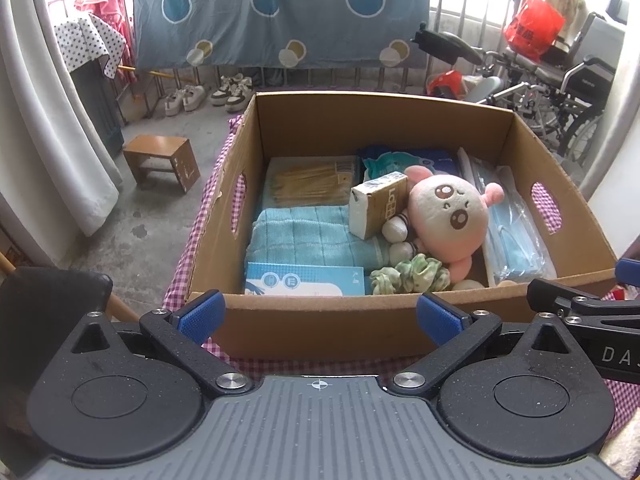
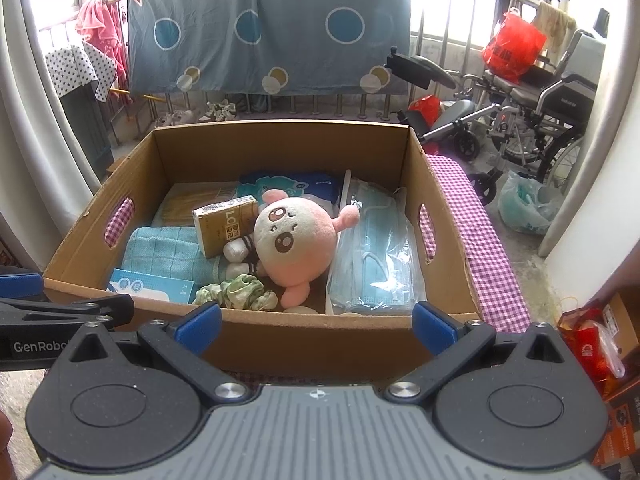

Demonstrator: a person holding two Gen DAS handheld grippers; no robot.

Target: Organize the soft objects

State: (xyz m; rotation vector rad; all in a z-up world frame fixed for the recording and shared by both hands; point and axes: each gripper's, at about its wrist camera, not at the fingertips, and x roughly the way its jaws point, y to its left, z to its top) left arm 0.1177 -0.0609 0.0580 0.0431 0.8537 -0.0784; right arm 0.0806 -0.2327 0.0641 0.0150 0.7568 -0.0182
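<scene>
An open cardboard box (image 1: 320,320) (image 2: 312,340) stands on a checked cloth. Inside lie a pink plush pig (image 1: 452,216) (image 2: 296,240), a green scrunchie (image 1: 408,278) (image 2: 236,294), a folded teal towel (image 1: 308,236) (image 2: 168,254), a brown tissue pack (image 1: 376,208) (image 2: 226,224), a bag of blue face masks (image 1: 516,240) (image 2: 376,260) and a blue packet (image 1: 304,280) (image 2: 148,286). My left gripper (image 1: 320,316) is open and empty before the box's near wall. My right gripper (image 2: 316,322) is open and empty there too.
The purple checked cloth (image 2: 488,252) covers the surface under the box. A small wooden stool (image 1: 162,160) stands on the floor to the left. Wheelchairs (image 2: 528,120) and a plastic bag (image 2: 524,204) stand at the right. A blue sheet (image 1: 280,12) hangs behind.
</scene>
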